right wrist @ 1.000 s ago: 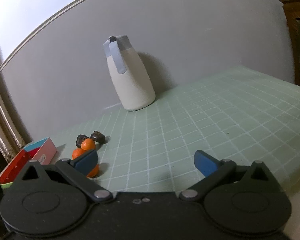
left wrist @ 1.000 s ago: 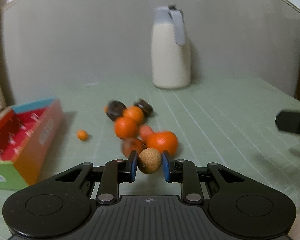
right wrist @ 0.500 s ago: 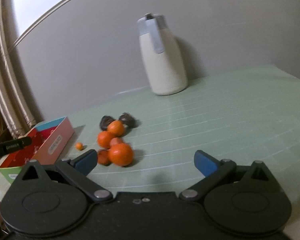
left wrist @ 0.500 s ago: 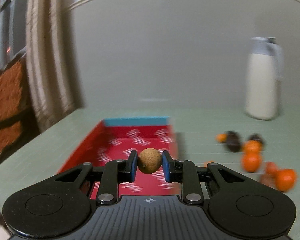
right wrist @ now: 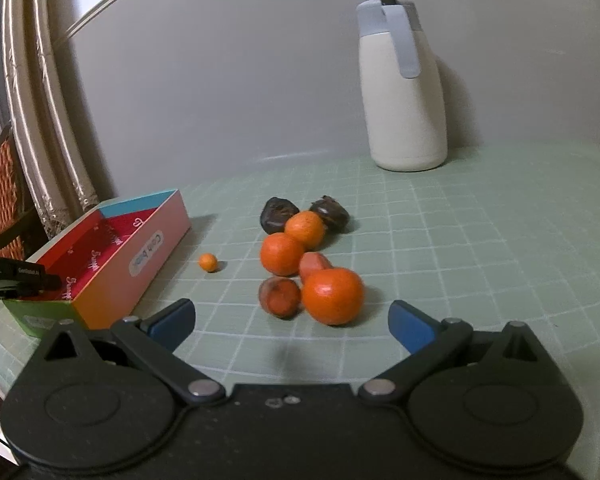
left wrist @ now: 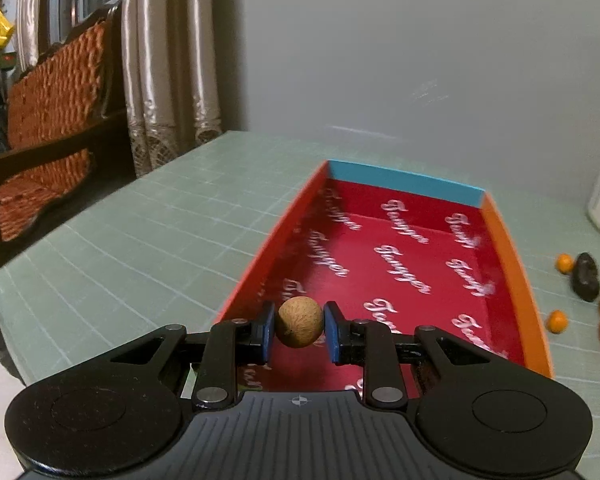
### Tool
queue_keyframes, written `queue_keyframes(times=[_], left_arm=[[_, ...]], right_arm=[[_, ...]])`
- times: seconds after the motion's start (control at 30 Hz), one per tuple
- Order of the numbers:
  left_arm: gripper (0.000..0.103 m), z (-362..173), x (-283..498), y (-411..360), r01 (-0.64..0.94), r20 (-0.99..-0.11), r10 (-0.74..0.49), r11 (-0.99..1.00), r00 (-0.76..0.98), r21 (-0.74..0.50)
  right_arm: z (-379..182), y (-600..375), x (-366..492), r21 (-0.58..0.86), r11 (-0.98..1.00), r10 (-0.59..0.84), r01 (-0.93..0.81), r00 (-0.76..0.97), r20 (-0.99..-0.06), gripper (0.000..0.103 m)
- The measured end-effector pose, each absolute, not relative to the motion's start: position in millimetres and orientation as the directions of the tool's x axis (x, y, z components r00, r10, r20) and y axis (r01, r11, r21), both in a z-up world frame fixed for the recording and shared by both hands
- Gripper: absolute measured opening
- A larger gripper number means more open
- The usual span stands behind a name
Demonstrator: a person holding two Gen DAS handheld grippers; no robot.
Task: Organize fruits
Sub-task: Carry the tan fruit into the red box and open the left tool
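One brown fruit (left wrist: 299,322), gripped in your left jaws, sits over the box's (left wrist: 516,280) near end; right jaws open.

Both grippers look alike — the left gripper (left wrist: 299,334) and right gripper (right wrist: 291,321) have black arms, blue pads (right wrist: 410,326), round black knobs and shiny silver screws.

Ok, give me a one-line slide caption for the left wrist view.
Left gripper holds a small round brown fruit over the near end of the empty red-lined box.
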State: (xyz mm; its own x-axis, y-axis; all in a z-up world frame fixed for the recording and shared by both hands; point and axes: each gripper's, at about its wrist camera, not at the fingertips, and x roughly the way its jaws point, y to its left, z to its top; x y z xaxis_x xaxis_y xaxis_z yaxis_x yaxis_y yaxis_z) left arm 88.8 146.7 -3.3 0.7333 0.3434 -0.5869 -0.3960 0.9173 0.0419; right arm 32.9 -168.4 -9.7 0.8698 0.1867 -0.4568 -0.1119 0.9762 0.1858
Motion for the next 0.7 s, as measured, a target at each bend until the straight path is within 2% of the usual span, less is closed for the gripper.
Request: queue_keyframes(times=[0.27,0.3,0.33,0.37,0.4,0.43,0.53,0.7], left_arm=[[0.028,-3,95,161,-0.38,-0.595,0.348,0.922,0.725,0.076],[0.033,-3,95,160,-0.373,-0.597,0.346,0.924,0.724,0.083],[0.047,-3,94,157,-0.36,-0.596,0.338,0.929,0.729,0.087],[0.056,-3,93,153,-0.343,-0.596,0.324,0.935,0.735,0.084],[0.074,-3,93,150,-0.332,-0.595,0.312,0.94,0.74,0.08],[0.085,-2,90,145,-0.33,-0.585,0.316,0.94,0.747,0.085],[0.098,5,84,127,-0.323,-0.525,0.346,0.936,0.777,0.139],[0.103,16,74,111,-0.297,-0.485,0.325,0.945,0.812,0.137]], right_arm=[[-8,-163,43,0.194,0.973,0.204,-0.128,0.868,-0.453,0.103],[-8,-163,44,0.195,0.972,0.206,-0.129,0.867,-0.453,0.103],[-8,-164,44,0.197,0.972,0.208,-0.13,0.867,-0.454,0.103],[-7,-164,45,0.198,0.971,0.209,-0.13,0.867,-0.453,0.103],[-7,-165,45,0.199,0.971,0.209,-0.13,0.867,-0.452,0.103],[-7,-165,45,0.199,0.971,0.209,-0.13,0.868,-0.451,0.103],[-7,-166,44,0.196,0.972,0.207,-0.13,0.867,-0.452,0.103],[-5,-172,39,0.198,0.972,0.206,-0.128,0.871,-0.447,0.103]])
